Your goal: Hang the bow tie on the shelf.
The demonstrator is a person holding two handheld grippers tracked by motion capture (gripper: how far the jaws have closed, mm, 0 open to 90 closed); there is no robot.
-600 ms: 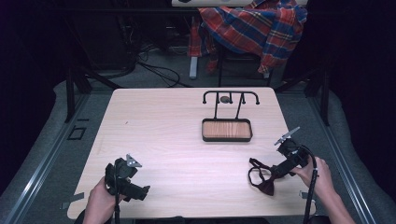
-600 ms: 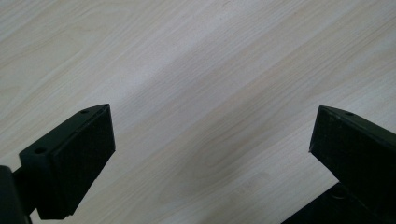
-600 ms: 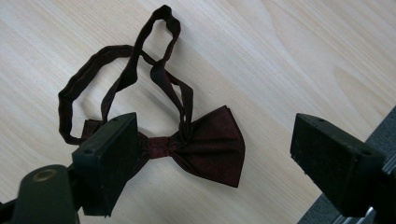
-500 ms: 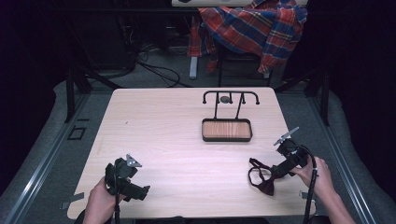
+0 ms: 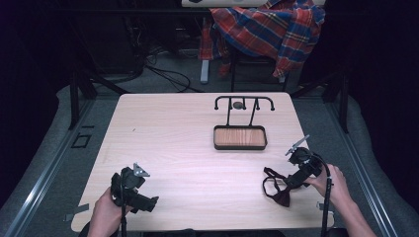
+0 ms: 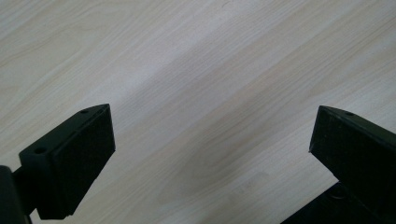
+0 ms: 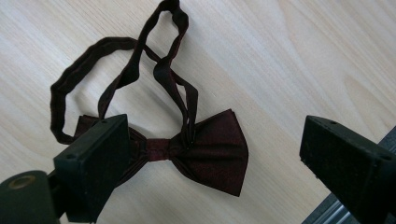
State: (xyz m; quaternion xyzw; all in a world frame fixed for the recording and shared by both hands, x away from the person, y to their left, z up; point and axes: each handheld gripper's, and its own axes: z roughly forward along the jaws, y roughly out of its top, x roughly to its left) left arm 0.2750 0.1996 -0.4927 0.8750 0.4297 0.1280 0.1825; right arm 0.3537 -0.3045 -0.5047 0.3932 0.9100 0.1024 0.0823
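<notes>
Lying flat on the surface [image 5: 197,148] near its right front corner, a dark red bow tie [image 7: 205,149] with strap loops [image 7: 121,70] trailing away. Sitting directly below and ahead of the right tongs [image 7: 210,154], bow between the wide-open jaws, nothing gripped, one wing half hidden behind the left jaw. Long axis running across the gap, roughly jaw to jaw, knot off centre toward the left jaw. Right hand [image 5: 336,185] plainly nearer. Left tongs [image 6: 205,140] well apart at the left front, open over bare wood. Tray [image 5: 240,138] and rack [image 5: 244,101] farther back.

Tool [image 7: 212,154] hides part of bow tie [image 7: 205,149]
</notes>
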